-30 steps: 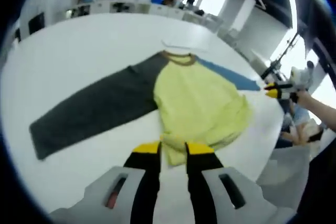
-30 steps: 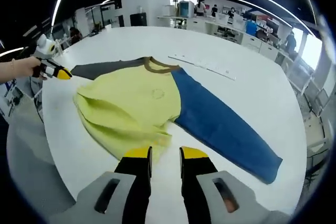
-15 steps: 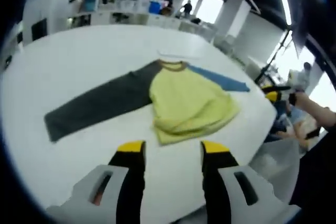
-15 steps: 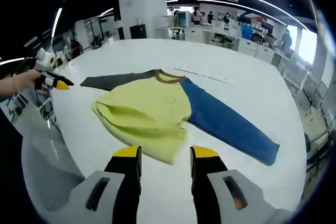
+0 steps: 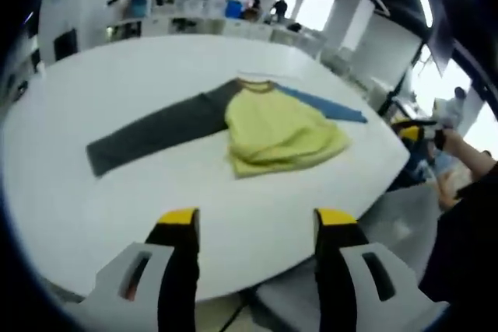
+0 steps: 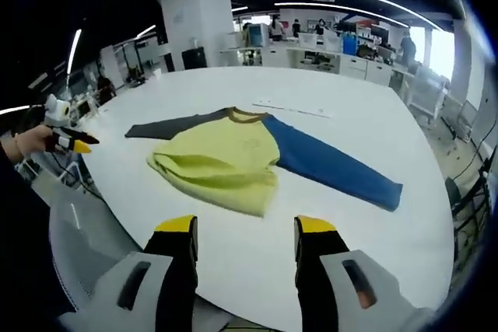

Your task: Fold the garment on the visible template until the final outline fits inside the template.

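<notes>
A long-sleeved shirt lies on the white table: yellow body (image 5: 278,136) (image 6: 222,159), dark grey sleeve (image 5: 159,133) (image 6: 170,126), blue sleeve (image 5: 320,104) (image 6: 334,169), brown collar (image 6: 247,116). Its hem is folded up over the body, leaving a doubled, rumpled lower edge. My left gripper (image 5: 257,217) hangs open over the table's near edge, well short of the shirt. My right gripper (image 6: 244,225) is open too, held back from the hem. The right gripper (image 5: 411,130) appears at the right of the left gripper view, and the left gripper (image 6: 71,142) at the left of the right gripper view.
The white table (image 6: 350,99) is large and rounded, and its near edge runs just under both grippers. A thin white strip (image 6: 292,109) lies beyond the collar. Desks, shelves and people stand in the office behind. A person's hand (image 6: 27,141) holds the far gripper.
Both grippers have let go of the yellow hem, opened wide and pulled back from the shirt toward the table edge. The hem now lies folded on the body.
</notes>
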